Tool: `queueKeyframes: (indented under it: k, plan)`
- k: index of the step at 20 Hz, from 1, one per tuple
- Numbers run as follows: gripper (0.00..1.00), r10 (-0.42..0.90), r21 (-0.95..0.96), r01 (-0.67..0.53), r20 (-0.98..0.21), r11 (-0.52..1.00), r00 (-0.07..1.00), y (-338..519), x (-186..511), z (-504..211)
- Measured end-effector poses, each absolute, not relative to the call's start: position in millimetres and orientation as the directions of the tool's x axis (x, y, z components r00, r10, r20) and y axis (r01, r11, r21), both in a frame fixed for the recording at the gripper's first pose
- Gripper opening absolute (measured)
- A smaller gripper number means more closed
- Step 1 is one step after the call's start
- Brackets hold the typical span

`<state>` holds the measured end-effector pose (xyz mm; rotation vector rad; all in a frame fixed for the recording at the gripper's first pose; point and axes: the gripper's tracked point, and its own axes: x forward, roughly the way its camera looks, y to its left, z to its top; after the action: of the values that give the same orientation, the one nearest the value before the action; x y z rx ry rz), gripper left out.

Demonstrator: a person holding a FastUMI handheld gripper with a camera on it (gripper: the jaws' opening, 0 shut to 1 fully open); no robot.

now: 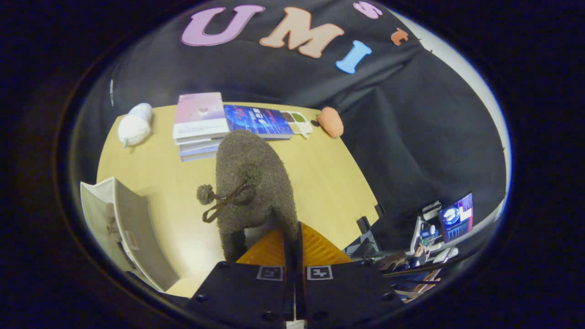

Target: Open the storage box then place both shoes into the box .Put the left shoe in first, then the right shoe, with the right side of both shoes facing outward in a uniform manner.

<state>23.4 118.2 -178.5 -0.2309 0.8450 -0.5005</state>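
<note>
Both fingers of my gripper (294, 242) were pressed together on the rim of the fuzzy brown shoe (251, 183), which hung above the wooden table (320, 178). Left of it I saw the storage box (123, 228) standing open at the table's near edge; bare tabletop lay between.

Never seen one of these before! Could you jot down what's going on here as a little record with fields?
held item: fuzzy dark shoe with a pom-pom tie, lifted above the table
gripper: fingers closed, pinching the shoe's edge
storage box: open, left of the shoe
table: light wood
far side: stack of books, white plush, orange plush
</note>
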Motion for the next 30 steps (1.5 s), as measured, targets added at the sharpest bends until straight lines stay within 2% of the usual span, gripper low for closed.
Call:
queueKeyframes:
  k: [6, 10, 15, 19, 30]
  plan:
    - [0.05, -0.36, -0.327, 0.191, -0.602, 0.926, 0.713, 252, 26, -116]
    - [0.05, -0.214, -0.232, 0.082, -0.631, 0.969, 0.746, 335, 18, -120]
    - [0.05, -0.164, -0.239, -0.009, -0.692, 0.971, 0.703, 386, 0, -166]
    - [0.05, -0.166, -0.241, -0.027, -0.739, 0.97, 0.653, 408, -5, -204]
    - [0.05, -0.254, -0.259, 0.063, -0.82, 0.964, 0.513, 401, 3, -272]
